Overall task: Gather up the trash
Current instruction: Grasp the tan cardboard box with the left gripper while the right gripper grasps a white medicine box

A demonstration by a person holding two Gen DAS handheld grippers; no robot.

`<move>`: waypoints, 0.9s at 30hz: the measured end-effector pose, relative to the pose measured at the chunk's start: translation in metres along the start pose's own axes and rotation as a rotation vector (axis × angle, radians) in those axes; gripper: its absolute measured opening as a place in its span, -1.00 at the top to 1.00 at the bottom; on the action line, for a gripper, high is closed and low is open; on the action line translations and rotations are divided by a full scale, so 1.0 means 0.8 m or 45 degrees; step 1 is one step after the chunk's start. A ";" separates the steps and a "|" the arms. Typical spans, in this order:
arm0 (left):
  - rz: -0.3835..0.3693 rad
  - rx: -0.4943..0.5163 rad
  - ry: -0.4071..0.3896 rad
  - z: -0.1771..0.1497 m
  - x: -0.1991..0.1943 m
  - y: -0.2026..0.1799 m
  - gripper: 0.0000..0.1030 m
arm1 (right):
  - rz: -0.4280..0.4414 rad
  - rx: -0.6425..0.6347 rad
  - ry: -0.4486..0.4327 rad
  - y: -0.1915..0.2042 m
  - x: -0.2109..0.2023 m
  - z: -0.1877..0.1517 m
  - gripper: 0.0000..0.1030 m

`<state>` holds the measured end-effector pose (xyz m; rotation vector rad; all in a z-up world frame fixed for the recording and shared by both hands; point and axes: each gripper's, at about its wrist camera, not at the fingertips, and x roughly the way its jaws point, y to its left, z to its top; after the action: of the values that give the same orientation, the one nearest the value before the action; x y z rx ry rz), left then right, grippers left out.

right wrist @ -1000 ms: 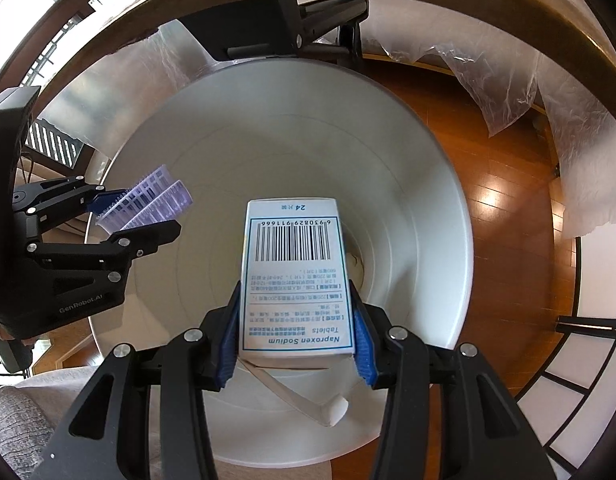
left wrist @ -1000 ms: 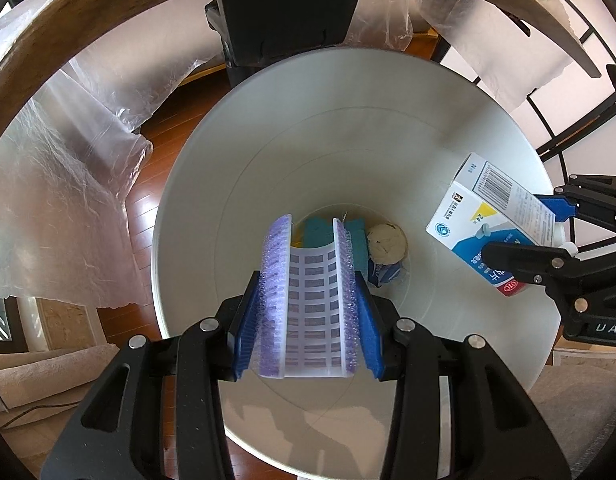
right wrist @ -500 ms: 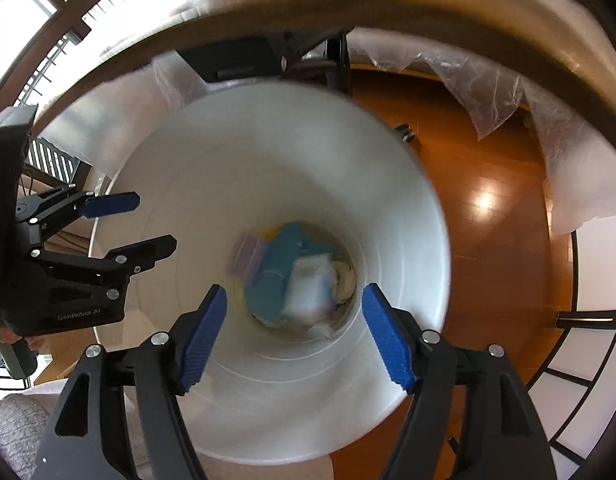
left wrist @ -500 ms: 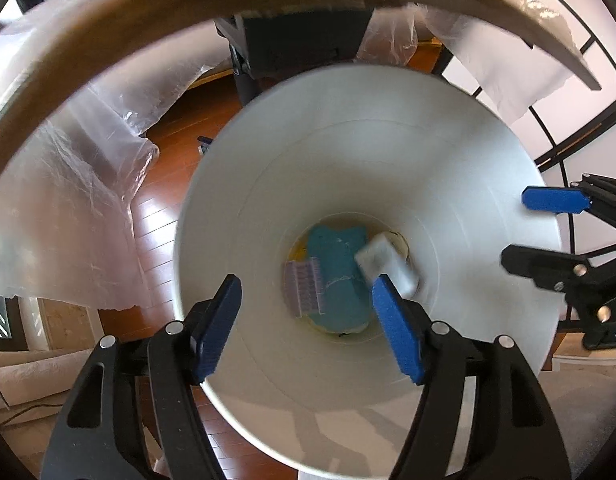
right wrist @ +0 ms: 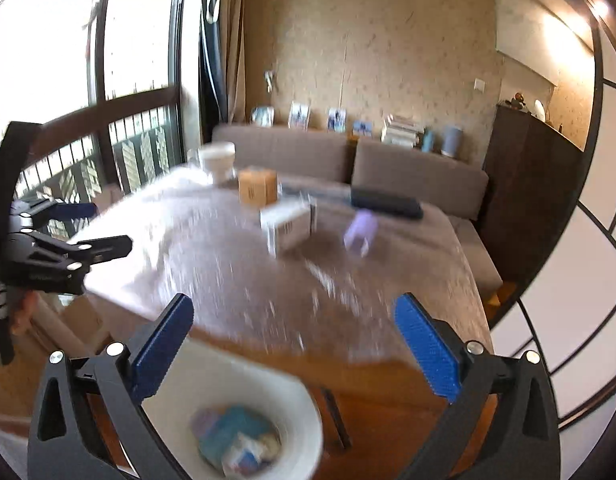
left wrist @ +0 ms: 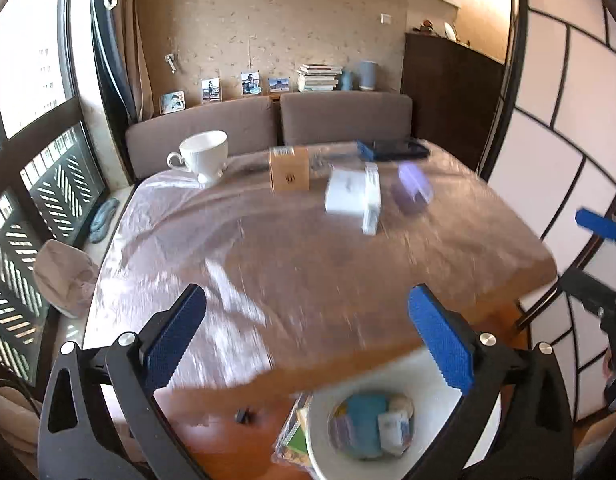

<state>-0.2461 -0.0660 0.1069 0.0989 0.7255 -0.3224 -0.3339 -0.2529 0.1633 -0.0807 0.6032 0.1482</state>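
Observation:
Both grippers are open and empty, raised above the table's near edge. My left gripper (left wrist: 308, 344) and my right gripper (right wrist: 296, 344) point across the table. The white trash bin (left wrist: 319, 440) stands on the floor below, with a teal item, a purple blister pack and a medicine box inside; it also shows in the right wrist view (right wrist: 304, 420). On the plastic-covered table (left wrist: 268, 264) lie a white box (left wrist: 349, 196), a purple item (left wrist: 413, 188) and a brown carton (left wrist: 290, 168). The right wrist view shows the white box (right wrist: 288, 224) and the purple item (right wrist: 361, 232) too. Both views are blurred.
A white cup (left wrist: 202, 154) stands at the table's far left. A dark flat object (left wrist: 395, 149) lies at the far edge. A brown sofa (left wrist: 268, 124) runs behind the table, a window at the left, sliding panels (left wrist: 567, 128) at the right.
Both grippers opened and dropped the blister pack and the medicine box into the bin. Both then swung up from the bin to face the table.

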 end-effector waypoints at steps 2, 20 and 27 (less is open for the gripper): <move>-0.020 -0.049 0.016 0.019 0.014 0.013 -0.97 | -0.030 0.003 -0.022 -0.002 0.011 0.011 -0.92; -0.131 -0.091 0.240 0.113 0.192 0.038 -0.98 | 0.253 -0.281 0.231 0.003 0.191 0.037 -0.92; -0.070 -0.173 0.299 0.134 0.252 0.039 -0.97 | 0.450 -0.351 0.270 -0.019 0.266 0.051 -0.92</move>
<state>-0.0265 -0.1089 0.0514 -0.0127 0.9819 -0.3160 -0.1354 -0.2381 0.0761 -0.2591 0.8035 0.5707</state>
